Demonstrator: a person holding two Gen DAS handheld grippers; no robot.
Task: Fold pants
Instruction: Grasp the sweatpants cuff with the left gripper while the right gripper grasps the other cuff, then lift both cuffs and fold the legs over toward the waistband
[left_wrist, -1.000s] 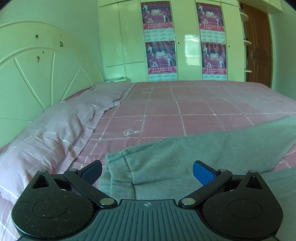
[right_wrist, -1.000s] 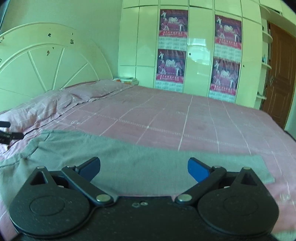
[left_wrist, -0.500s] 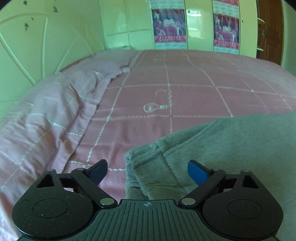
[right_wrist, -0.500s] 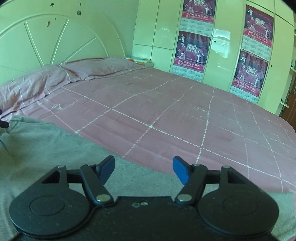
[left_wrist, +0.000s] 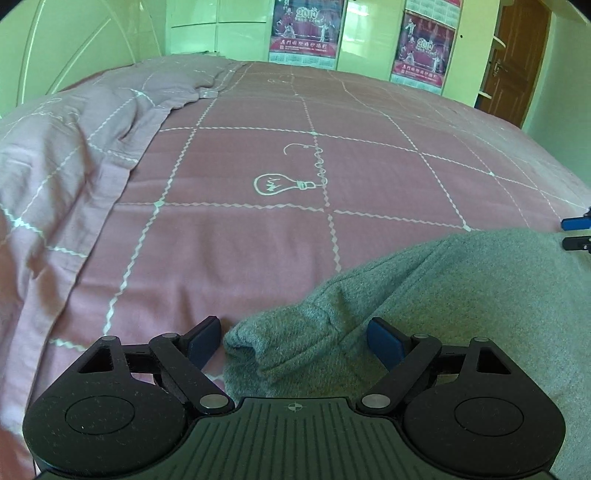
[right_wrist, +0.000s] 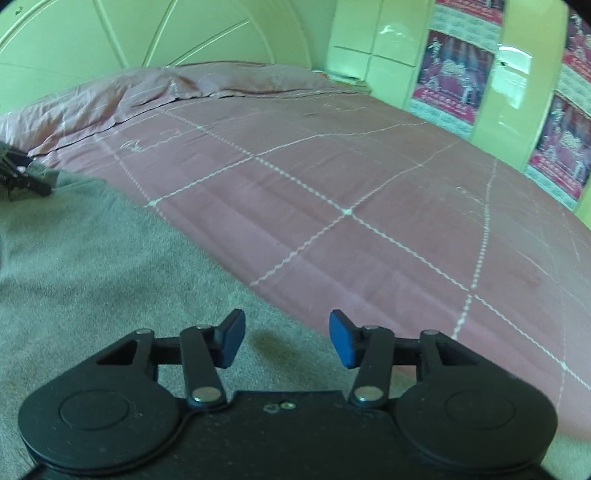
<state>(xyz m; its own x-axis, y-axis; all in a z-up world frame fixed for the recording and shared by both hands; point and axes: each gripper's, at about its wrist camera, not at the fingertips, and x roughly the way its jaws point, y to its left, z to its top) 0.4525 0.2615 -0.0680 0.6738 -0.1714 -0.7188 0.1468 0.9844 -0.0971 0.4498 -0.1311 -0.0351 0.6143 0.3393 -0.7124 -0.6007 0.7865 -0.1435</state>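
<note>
Grey fleece pants (left_wrist: 461, 302) lie flat on a pink bed. In the left wrist view my left gripper (left_wrist: 295, 341) is open, low over the cloth, with a thick folded corner of the pants between its blue fingertips (left_wrist: 384, 341). In the right wrist view the pants (right_wrist: 92, 266) fill the lower left, and my right gripper (right_wrist: 286, 338) is open just above their far edge. The right gripper's blue tips show at the right edge of the left wrist view (left_wrist: 576, 232). The left gripper shows at the left edge of the right wrist view (right_wrist: 18, 173).
The pink checked bedsheet (left_wrist: 280, 229) stretches ahead with a light-bulb drawing on it. Pillows (left_wrist: 74, 133) lie at the left by the white headboard (right_wrist: 147, 40). White wardrobes with posters (left_wrist: 424, 48) and a brown door (left_wrist: 513, 62) stand behind the bed.
Both grippers have tilted down and dropped closer to the pants. The left one now has the pants' corner between its fingers. The right gripper's jaws have narrowed but remain open.
</note>
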